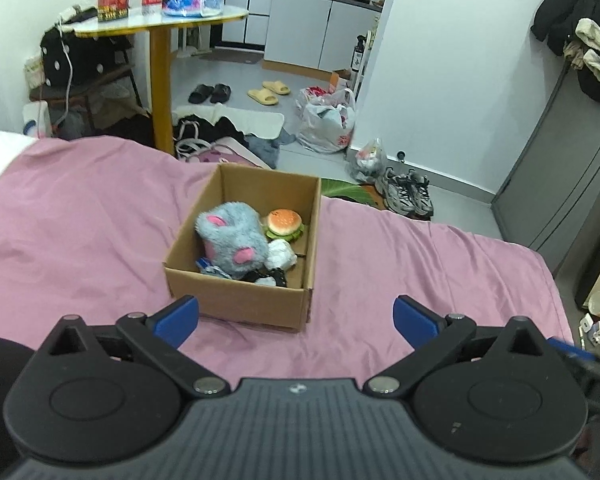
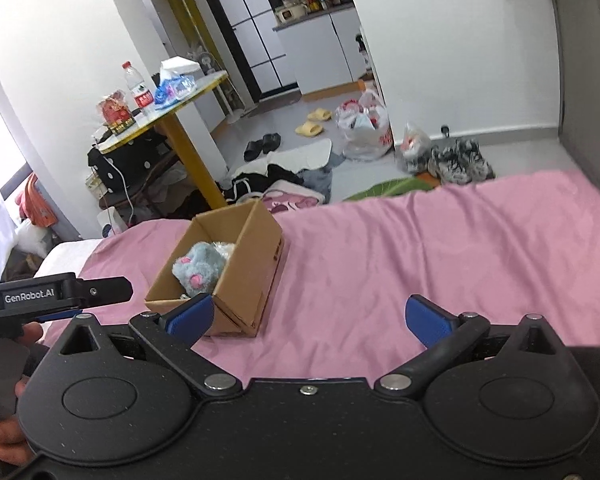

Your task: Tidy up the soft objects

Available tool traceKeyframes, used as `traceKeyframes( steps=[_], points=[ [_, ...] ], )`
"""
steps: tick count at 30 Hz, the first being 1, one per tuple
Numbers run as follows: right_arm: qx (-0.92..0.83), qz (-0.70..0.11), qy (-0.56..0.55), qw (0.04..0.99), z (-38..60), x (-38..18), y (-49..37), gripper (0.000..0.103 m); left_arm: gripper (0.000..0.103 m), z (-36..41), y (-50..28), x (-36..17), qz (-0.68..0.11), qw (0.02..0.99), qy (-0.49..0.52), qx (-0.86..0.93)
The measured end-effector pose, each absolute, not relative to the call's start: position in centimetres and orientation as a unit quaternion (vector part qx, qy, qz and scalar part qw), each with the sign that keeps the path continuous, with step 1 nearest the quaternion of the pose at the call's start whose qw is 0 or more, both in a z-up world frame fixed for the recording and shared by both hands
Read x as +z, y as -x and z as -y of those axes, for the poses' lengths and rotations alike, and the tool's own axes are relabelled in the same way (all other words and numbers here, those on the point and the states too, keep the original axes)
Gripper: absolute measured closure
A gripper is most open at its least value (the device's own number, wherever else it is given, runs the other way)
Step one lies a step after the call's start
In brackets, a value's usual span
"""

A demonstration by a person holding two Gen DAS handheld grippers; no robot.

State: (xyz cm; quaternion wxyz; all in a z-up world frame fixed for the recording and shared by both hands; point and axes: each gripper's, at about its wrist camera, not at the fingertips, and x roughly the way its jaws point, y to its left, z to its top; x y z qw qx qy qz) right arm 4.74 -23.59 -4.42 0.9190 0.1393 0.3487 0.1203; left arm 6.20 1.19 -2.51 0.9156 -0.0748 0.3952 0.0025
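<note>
- Grippers first: the left gripper [image 1: 296, 320] has its two blue fingers [image 1: 178, 320] spread wide apart with nothing between them, just pink sheet.
- The right gripper [image 2: 310, 320] is spread wide too, and nothing is in it.
- One cardboard box [image 1: 236, 300] sits on the pink bed sheet [image 1: 80, 232], just past the left gripper's fingers. From the right wrist view the box [image 2: 252, 268] is off to the left side.
- Inside the box lies one fluffy gray toy [image 1: 232, 240] with pink ears, one toy burger [image 1: 284, 224] and one white soft lump [image 1: 282, 254].
- More dark and blue bits [image 1: 268, 276] hide under the gray toy. What they are is hard to make out.
- From the right wrist view, the box wall hides the burger; only the gray toy [image 2: 200, 266] shows well.
- A hand [image 2: 4, 432] at the picture's left edge holds the other gripper's handle, mostly cut off.
</note>
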Motion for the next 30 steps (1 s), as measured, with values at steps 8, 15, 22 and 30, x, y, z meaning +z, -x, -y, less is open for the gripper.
traceKeyframes(
  steps=[8,15,22,30],
  points=[
    [0.115,-0.333,-0.094,0.931,23.2,-1.2,-2.1,0.0,0.0,-0.5,-3.1,1.5,-0.362,0.93,0.061,-0.01],
    [0.12,-0.32,-0.088,0.935,22.9,0.0,-0.7,0.0,0.0,-0.5,-0.6,3.3,-0.341,0.938,0.056,-0.011],
    [0.11,-0.315,-0.083,0.939,22.7,0.6,0.7,0.0,0.0,-0.8,1.6,4.0,-0.323,0.945,0.047,-0.001],
    [0.126,-0.309,-0.065,0.941,21.7,1.5,2.3,0.0,0.0,-0.7,3.3,3.6,-0.324,0.946,0.029,0.002]
  ],
)
